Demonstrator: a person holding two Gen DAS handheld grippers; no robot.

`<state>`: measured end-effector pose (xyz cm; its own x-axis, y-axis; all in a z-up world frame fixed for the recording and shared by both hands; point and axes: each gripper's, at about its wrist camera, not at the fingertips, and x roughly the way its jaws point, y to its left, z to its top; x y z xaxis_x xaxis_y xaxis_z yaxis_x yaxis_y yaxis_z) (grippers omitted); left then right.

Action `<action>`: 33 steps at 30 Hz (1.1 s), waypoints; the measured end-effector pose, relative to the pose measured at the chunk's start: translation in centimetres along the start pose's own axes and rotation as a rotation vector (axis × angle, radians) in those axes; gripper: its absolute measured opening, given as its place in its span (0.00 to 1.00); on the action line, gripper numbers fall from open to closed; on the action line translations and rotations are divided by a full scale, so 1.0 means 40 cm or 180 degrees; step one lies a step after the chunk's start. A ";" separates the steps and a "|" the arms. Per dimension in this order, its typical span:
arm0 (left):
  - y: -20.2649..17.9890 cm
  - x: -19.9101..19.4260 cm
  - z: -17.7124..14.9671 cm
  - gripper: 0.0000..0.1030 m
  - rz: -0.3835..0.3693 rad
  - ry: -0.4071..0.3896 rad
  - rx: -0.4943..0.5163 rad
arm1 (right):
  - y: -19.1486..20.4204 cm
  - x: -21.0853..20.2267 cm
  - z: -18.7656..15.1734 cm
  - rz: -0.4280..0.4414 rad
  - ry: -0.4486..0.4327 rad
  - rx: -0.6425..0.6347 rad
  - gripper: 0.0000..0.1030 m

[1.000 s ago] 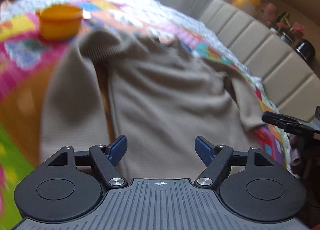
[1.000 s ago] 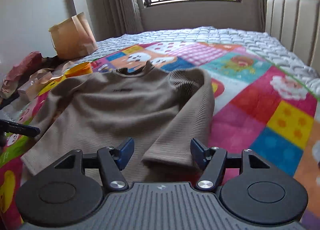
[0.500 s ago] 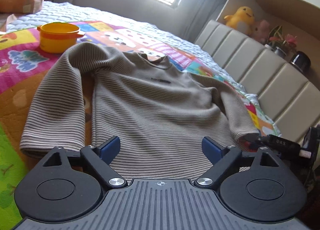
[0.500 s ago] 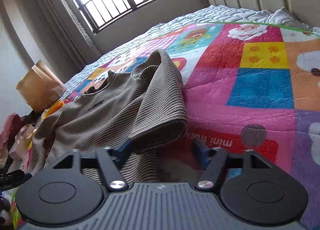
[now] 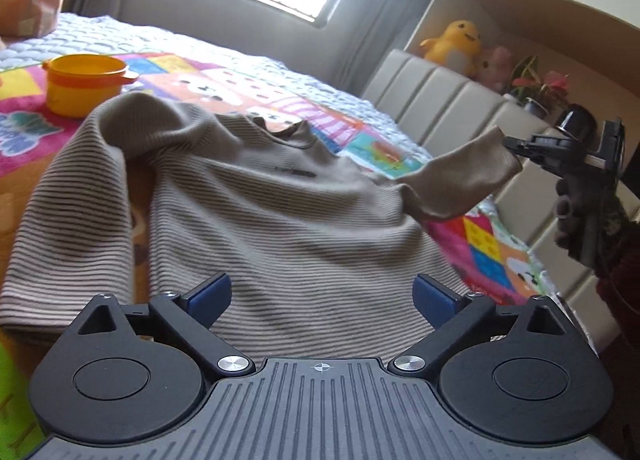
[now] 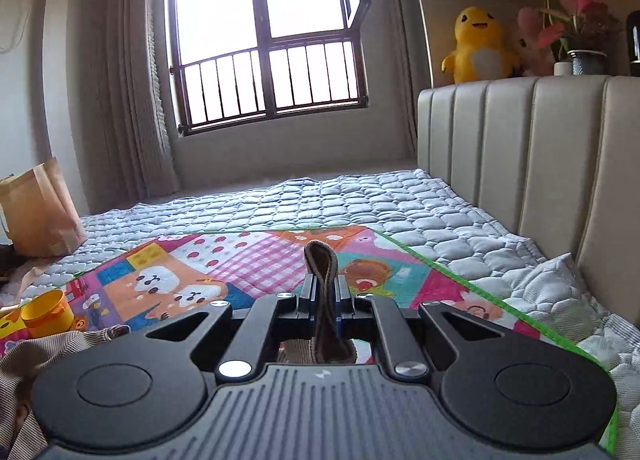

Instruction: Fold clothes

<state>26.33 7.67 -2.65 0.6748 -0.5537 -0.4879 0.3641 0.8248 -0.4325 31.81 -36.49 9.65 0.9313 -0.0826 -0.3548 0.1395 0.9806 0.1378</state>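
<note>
My left hand-held gripper has a dark grey ribbed body with a small crosshair mark at its top edge, flanked by two round black discs. Black linkage arms pivot on silver screws beside that mark and end in blue finger pads. My right hand-held gripper is built the same, its blue pads barely showing. The right hand looks dark, with a maroon sleeve below it.
</note>
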 end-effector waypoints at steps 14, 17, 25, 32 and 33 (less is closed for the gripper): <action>0.044 0.043 -0.074 1.00 -0.0120 -0.0214 -0.0063 | 0.497 0.157 0.052 0.0744 0.0147 -0.0742 0.00; 0.056 0.037 -0.074 1.00 -0.0194 -0.0241 -0.0141 | 0.539 0.172 0.018 0.0709 0.0371 -0.0939 0.14; 0.060 0.034 -0.072 1.00 -0.0213 -0.0228 -0.0162 | 0.406 0.101 -0.248 0.0758 0.1034 -0.0837 0.81; 0.078 -0.035 -0.031 1.00 0.0203 -0.0097 -0.0303 | 0.315 -0.075 -0.337 0.0496 0.0779 -0.1011 0.79; 0.090 -0.031 -0.020 1.00 0.0270 0.0021 -0.0371 | 0.285 -0.078 -0.337 0.0456 0.0841 -0.0912 0.76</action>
<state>26.30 11.23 -4.20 0.6956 -0.4836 -0.5313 0.2286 0.8501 -0.4745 25.96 -22.68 -0.12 0.8109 0.0703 -0.5809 -0.1194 0.9918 -0.0466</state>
